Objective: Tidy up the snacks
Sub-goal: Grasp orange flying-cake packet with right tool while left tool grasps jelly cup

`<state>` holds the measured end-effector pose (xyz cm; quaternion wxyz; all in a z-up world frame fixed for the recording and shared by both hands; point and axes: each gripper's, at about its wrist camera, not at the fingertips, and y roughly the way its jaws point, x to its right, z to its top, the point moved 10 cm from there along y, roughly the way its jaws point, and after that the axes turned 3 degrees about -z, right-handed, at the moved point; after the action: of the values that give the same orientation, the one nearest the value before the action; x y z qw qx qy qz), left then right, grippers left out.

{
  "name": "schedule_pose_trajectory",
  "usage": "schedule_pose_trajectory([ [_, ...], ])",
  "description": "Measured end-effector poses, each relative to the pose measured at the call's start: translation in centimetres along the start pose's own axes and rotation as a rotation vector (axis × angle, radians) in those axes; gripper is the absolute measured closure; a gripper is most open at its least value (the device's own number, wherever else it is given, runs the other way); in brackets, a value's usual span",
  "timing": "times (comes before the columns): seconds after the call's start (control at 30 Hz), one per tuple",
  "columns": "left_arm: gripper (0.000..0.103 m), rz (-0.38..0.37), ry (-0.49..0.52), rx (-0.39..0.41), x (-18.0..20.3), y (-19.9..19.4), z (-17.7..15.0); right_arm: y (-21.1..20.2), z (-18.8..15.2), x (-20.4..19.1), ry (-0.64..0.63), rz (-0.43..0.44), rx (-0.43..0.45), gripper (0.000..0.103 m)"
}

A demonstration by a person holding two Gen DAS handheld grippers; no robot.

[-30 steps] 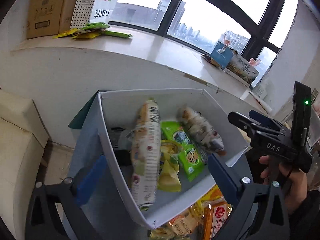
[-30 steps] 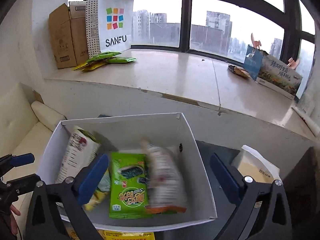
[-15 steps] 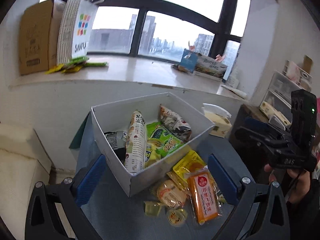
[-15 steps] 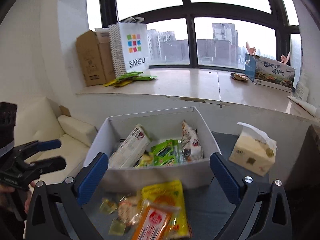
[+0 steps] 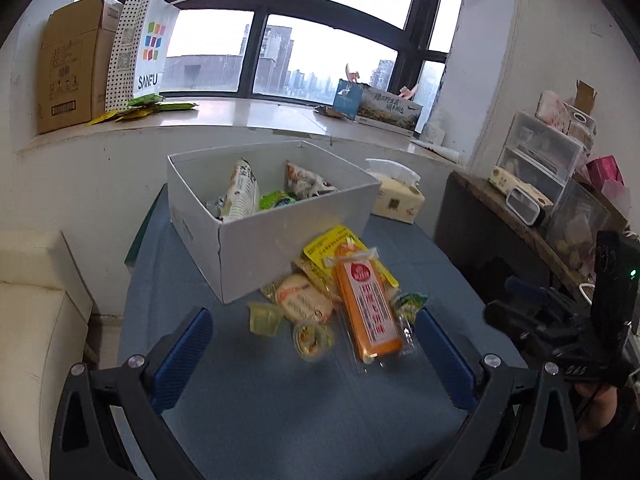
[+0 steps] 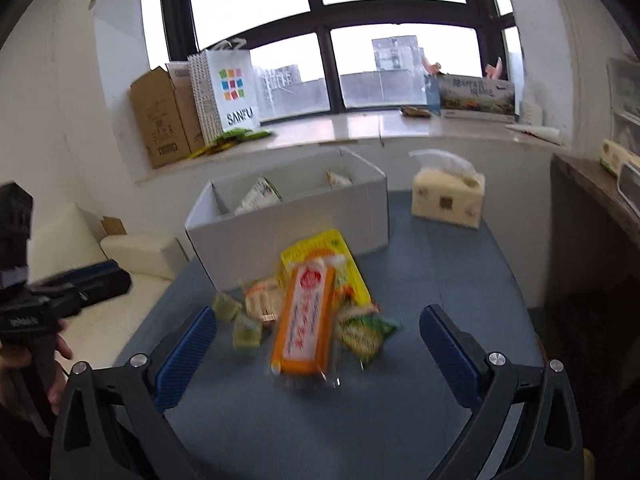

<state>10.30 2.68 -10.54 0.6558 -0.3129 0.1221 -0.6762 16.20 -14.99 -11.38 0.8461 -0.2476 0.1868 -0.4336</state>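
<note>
Here, the snack pile [image 5: 340, 296] lies on the blue tabletop [image 5: 280, 400], just in front of the white box [image 5: 272, 236]: one orange packet [image 5: 366, 312] atop one yellow packet [image 5: 332, 244], one round cracker pack [image 5: 300, 300], two jelly cups [image 5: 264, 318]. At least three packets stand inside the box. One tissue box [image 5: 396, 200] sits beside it. Left tool [image 5: 312, 356] and right tool [image 6: 318, 354] both spread wide, empty, nothing between them and the pile.

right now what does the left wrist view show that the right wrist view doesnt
Only the left wrist view: the green snack packet inside the white box, and clear storage drawers by the wall. Only the right wrist view: the white sofa cushion beyond the table. Both: the orange snack pack, yellow packet, tissue box, both grippers open.
</note>
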Motion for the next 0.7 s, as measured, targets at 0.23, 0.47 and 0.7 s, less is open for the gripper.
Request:
schedule_pose_trajectory([
  [0.23,0.000,0.016,0.020,0.024,0.6,-1.1,-0.5,1.8,-2.6,-2.0,-0.101,-0.022,-0.070,0.000],
  [0.47,0.000,0.021,0.033,0.037,0.7,-2.2,-0.3,3.4,-2.2,-2.7,-0.136,-0.054,-0.118,0.000],
  [0.7,0.000,0.037,0.042,0.022,0.4,-2.0,-0.8,8.5,-1.8,-3.1,-0.178,-0.119,-0.209,0.000],
])
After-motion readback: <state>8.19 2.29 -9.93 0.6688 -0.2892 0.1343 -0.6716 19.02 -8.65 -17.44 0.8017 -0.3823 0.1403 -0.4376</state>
